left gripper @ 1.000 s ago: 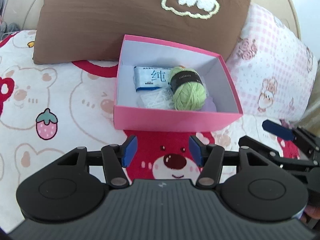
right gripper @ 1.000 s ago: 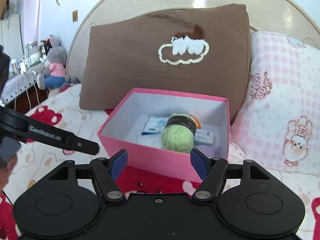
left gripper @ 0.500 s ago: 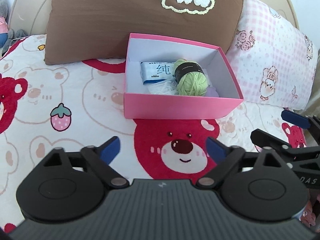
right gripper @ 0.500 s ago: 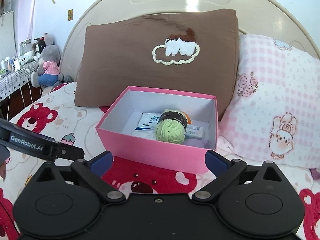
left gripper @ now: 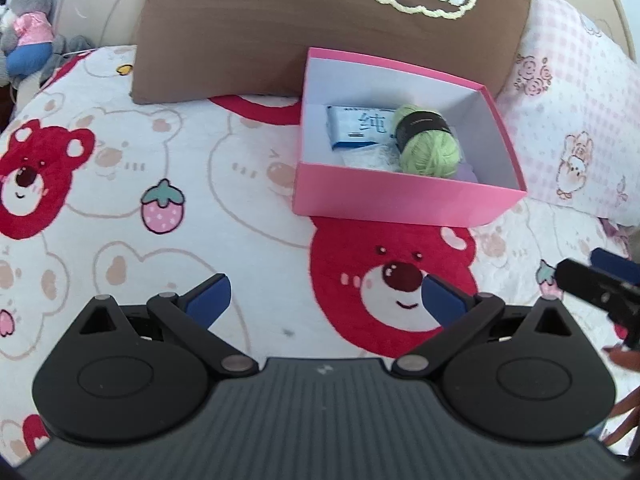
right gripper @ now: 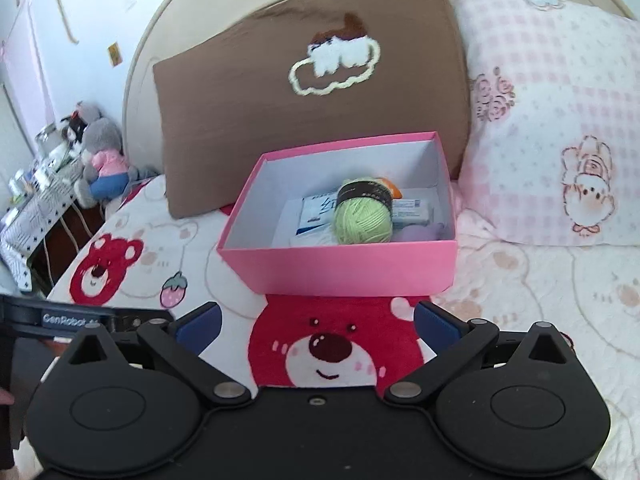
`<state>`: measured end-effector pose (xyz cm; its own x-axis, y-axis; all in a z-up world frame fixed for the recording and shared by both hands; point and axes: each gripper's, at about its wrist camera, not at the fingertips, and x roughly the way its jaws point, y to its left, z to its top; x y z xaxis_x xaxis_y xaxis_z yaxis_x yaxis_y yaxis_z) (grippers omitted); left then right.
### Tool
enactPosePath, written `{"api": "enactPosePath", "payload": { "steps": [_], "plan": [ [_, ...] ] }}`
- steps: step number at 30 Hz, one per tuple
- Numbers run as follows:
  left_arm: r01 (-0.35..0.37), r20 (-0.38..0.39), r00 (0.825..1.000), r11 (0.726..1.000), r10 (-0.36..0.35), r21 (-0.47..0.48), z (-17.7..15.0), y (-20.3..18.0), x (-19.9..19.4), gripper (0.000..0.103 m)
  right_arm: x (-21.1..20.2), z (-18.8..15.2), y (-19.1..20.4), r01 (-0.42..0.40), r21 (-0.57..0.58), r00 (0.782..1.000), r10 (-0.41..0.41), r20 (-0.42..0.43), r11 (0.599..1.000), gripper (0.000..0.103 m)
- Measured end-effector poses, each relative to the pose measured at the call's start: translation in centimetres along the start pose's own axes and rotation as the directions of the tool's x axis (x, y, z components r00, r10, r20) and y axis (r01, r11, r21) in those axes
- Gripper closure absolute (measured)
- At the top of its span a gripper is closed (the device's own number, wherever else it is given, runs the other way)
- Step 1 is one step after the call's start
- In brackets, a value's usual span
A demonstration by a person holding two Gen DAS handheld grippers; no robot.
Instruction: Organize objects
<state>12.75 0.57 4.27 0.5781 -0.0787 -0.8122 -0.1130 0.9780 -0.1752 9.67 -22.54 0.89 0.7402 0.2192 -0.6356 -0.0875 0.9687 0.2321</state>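
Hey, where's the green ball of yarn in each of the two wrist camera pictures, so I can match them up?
Left wrist view: green ball of yarn sits right of centre in the upper half, inside the pink box, right of the blue and white packet.
Right wrist view: the yarn is near the middle, in the box.
Shared landmark: the brown pillow behind the box.

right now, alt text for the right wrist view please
An open pink box sits on a bear-print blanket, holding a green yarn ball and small packets. The right gripper is opening, empty, before it. Brown pillow behind.
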Motion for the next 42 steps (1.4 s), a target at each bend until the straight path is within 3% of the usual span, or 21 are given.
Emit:
{"api": "enactPosePath", "payload": {
  "steps": [6,9,22,34,42],
  "plan": [
    [-0.051,-0.006,0.999,0.999,0.051,0.006,-0.1,0.2,-0.1,0.0,-1.0,0.0,0.3,0.087,-0.037,0.996,-0.087,0.0,0.995,0.0],
    [-0.044,0.001,0.999,0.999,0.044,0.01,-0.1,0.2,-0.7,0.0,-1.5,-0.3,0.8,0.122,-0.067,0.992,-0.123,-0.002,0.99,0.0],
    [-0.048,0.027,0.999,0.996,0.046,0.078,-0.8,-0.9,-2.6,0.0,-2.0,-0.4,1.6,0.124,-0.088,0.991,-0.127,-0.032,0.988,0.0],
    [-0.022,0.017,1.0,0.999,0.021,0.047,-0.8,-0.8,-3.3,0.0,-2.6,-0.5,2.5,0.183,-0.137,0.982,-0.187,-0.017,0.974,0.0],
    [-0.026,0.011,1.0,0.997,0.025,0.068,-0.7,-1.0,-3.5,0.0,-2.6,-0.4,3.2,0.176,-0.15,0.983,-0.183,-0.03,0.973,0.0]
  ]
}}
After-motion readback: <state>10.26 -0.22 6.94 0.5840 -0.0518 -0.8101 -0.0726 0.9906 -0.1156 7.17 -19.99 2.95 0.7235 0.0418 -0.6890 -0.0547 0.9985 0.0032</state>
